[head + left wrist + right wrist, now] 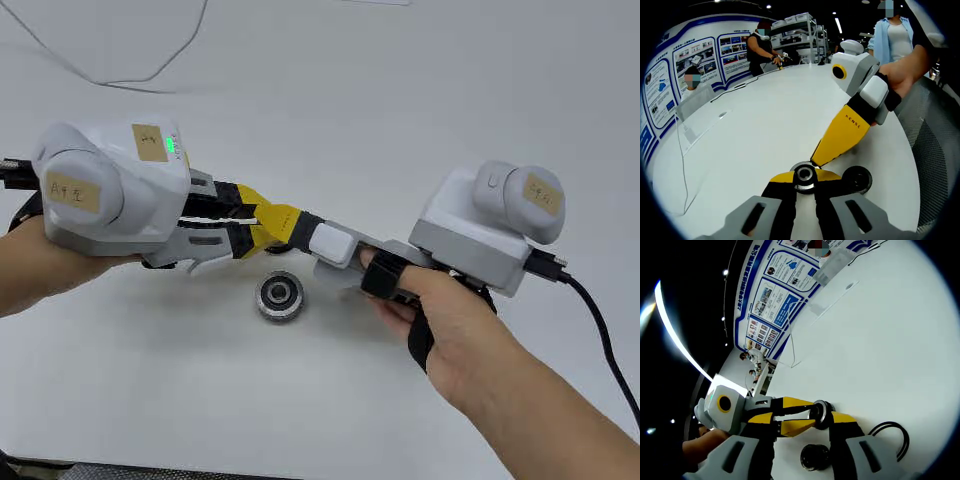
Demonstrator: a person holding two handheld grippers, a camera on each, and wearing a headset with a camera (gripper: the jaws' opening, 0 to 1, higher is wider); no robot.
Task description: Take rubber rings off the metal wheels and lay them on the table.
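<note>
1. Left gripper [805,187] jaws clamp a metal wheel [805,176]; right gripper [807,432] jaws stand apart, one tip touching it.
2. A second wheel [280,297] and a loose rubber ring [887,424] lie on the white table [400,100].
3. Beyond: poster wall [695,65], shelving [805,30], people [762,47].

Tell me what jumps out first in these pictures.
The two grippers meet tip to tip over the white table. The left gripper holds a small metal wheel between its jaws, and the right gripper touches that wheel with its yellow tip. A second wheel lies on the table just below them. The right gripper view shows a loose black rubber ring lying on the table beside the jaws.
</note>
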